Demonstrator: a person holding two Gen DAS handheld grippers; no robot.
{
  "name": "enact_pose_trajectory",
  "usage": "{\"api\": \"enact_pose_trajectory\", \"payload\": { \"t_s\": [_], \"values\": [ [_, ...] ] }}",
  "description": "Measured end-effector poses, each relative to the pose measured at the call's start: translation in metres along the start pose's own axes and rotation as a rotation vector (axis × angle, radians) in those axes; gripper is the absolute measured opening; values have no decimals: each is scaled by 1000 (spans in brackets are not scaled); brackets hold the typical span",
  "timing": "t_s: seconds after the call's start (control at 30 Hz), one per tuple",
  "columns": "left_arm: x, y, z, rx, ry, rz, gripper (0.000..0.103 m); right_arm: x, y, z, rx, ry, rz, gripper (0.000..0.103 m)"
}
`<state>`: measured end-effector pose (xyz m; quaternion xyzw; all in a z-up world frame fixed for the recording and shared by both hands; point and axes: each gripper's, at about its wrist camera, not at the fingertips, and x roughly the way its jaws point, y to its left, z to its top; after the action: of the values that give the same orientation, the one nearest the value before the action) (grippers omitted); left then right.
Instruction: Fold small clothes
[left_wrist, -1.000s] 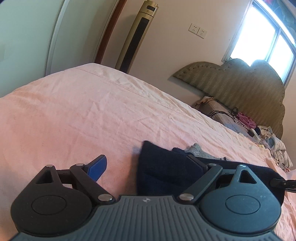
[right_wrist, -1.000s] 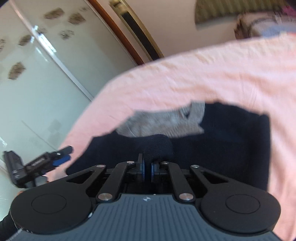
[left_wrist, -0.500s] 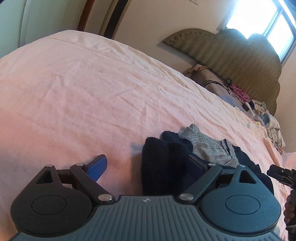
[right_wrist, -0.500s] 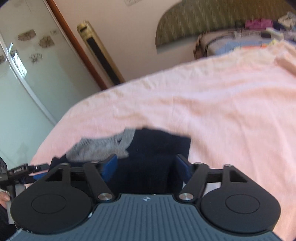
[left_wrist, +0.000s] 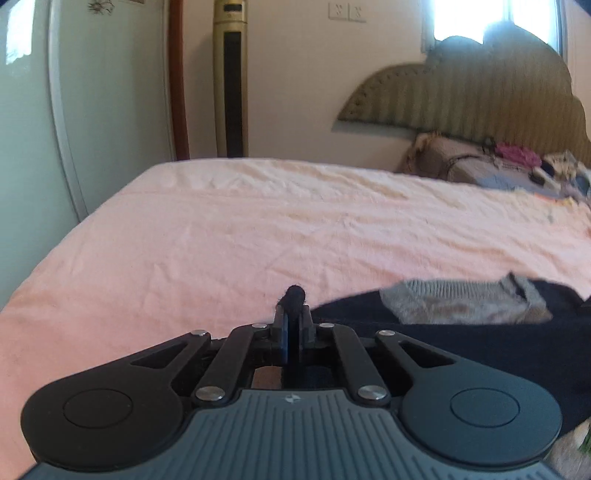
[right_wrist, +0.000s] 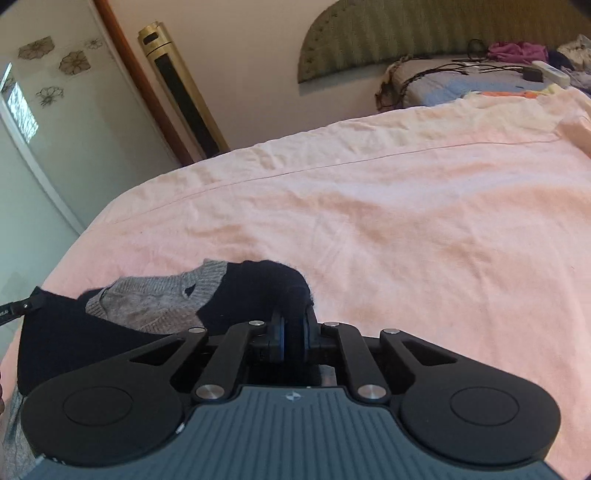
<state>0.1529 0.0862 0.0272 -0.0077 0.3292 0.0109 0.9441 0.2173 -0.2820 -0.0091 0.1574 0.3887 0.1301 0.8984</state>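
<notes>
A small dark navy knit garment (left_wrist: 461, 343) with a grey knit inside (left_wrist: 461, 304) lies near the front edge of the pink bed sheet (left_wrist: 295, 229). My left gripper (left_wrist: 293, 314) is shut on a pinch of the navy fabric at the garment's left end. In the right wrist view the same garment (right_wrist: 122, 325) shows its grey part (right_wrist: 155, 299). My right gripper (right_wrist: 293, 325) is shut on the navy fabric at the garment's right end. The left gripper's tip (right_wrist: 14, 308) shows at the far left.
The pink sheet stretches far beyond the garment. A padded green headboard (left_wrist: 480, 99) and a pile of clothes, cables and pillows (right_wrist: 480, 77) lie at the far right. A tall gold tower fan (left_wrist: 231, 81) and wardrobe doors (left_wrist: 74, 92) stand behind the bed.
Both grippers were open half a second ago and have closed on the navy garment's two ends. The left view has levelled out and the garment now spreads between them.
</notes>
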Motion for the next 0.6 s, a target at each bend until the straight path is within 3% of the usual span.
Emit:
{"api": "enact_pose_trajectory", "payload": {
  "t_s": [0.07, 0.13, 0.17, 0.2, 0.3, 0.37, 0.47, 0.5, 0.57, 0.6],
  "values": [
    [1, 7, -4, 1, 1, -48, 7, 2, -3, -3, -4, 13, 14, 16],
    [1, 18, -1, -47, 0, -120, 11, -1, 2, 2, 10, 14, 33, 39],
    [2, 25, 3, -92, 0, -116, 18, -9, 4, 5, 13, -24, 40, 62],
    [3, 30, 7, -142, -9, -89, 30, -19, 6, 8, 7, -80, 41, 77],
    [-5, 32, 15, -223, -104, -86, 57, -22, 27, 21, -41, -121, 61, 76],
    [-9, 16, 18, -184, -127, -176, 57, -13, 48, 23, -94, -68, 126, 76],
    [8, -22, 19, -57, -30, -300, 76, 5, 81, 18, -193, -13, 180, 76],
    [23, -35, 17, -2, 37, -289, 77, 14, 88, 16, -215, 0, 184, 75],
    [55, -49, 9, 72, 154, -188, 77, 35, 91, 14, -211, 61, 155, 76],
    [55, -52, 2, 132, 64, -123, 81, 46, 89, 11, -203, 95, 116, 76]
  ]
}}
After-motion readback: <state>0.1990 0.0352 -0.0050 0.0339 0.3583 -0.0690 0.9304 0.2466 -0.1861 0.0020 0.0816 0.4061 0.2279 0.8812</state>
